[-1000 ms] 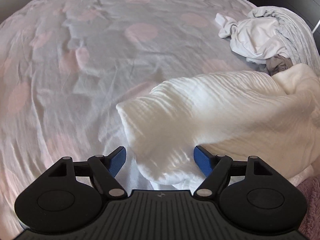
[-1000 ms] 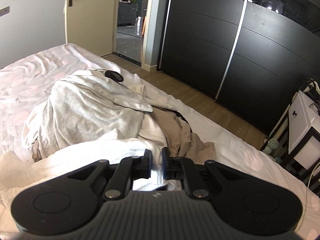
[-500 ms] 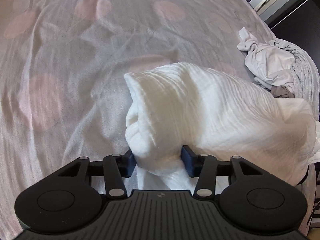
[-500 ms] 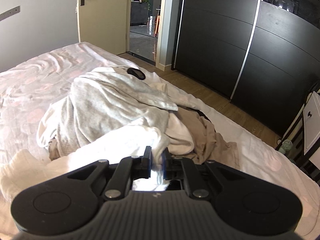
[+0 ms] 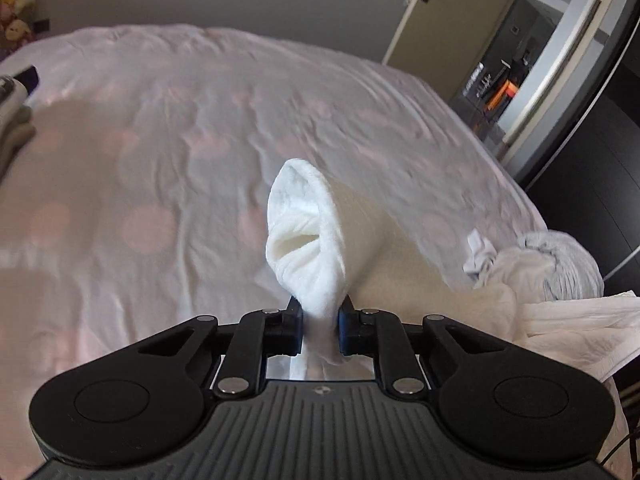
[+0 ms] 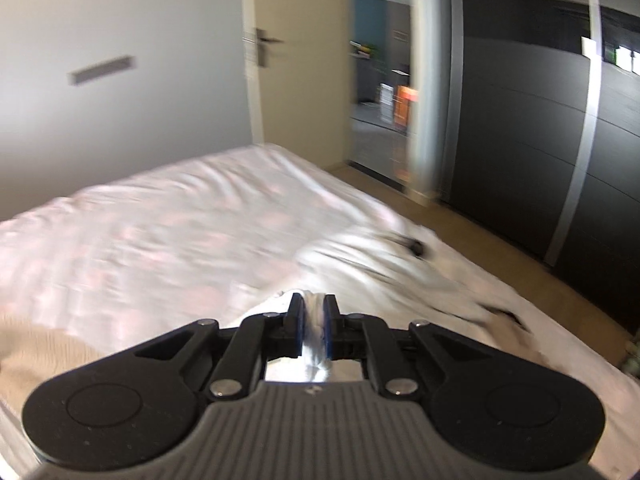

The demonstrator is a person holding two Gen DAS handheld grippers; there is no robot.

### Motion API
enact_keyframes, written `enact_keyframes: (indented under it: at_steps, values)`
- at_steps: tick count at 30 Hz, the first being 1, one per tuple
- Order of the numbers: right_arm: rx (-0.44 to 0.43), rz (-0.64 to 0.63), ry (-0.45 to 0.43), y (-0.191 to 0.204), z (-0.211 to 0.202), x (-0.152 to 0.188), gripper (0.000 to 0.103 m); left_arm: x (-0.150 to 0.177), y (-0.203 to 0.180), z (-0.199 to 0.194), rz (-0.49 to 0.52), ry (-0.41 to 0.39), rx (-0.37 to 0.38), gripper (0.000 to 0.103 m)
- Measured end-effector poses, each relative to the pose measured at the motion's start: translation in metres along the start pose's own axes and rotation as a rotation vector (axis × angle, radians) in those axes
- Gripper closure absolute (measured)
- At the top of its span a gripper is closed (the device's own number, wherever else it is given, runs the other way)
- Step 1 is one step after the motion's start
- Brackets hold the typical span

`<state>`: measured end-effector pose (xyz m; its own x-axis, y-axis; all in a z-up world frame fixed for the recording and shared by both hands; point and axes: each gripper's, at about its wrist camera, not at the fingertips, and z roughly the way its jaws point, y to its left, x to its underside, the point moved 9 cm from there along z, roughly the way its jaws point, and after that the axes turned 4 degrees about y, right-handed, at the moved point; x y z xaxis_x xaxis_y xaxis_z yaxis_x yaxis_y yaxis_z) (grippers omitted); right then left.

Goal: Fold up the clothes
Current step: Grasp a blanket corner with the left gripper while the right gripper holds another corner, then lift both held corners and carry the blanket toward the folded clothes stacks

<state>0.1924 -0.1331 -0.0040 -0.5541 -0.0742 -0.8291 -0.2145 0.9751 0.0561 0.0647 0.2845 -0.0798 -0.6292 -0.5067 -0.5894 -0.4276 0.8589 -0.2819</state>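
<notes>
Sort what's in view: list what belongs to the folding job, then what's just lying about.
In the job:
- white garment, pinched at two spots
- left gripper, jaws closing on it
- right gripper, shut on it
- bed, the work surface
- pile of unfolded clothes, waiting

Lying about:
- open door
- dark wardrobe
- small dark object on the pile, too blurred to name
</notes>
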Motion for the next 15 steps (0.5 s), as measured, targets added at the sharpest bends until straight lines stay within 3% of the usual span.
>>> enact_keyframes:
  at_steps: [4,8,11,15]
  values:
    - [-0.150,-0.049,-0.046,0.075,-0.007,-0.016,0.092,-0.035,0.052,-0.079,-0.025,-0.150,-0.091,0.089]
    - [-0.282,-0.074,-0.069,0.140,-0.015,-0.021,0.092,-0.043,0.098,-0.149,-0.021,-0.229,-0.177,0.089]
    - [-0.337,-0.088,-0.050,0.174,-0.013,-0.013,0.092,-0.020,0.121,-0.165,0.000,-0.182,-0.217,0.090]
    - [-0.371,-0.088,0.021,0.202,-0.007,0.015,0.092,0.042,0.137,-0.143,0.045,-0.048,-0.220,0.090]
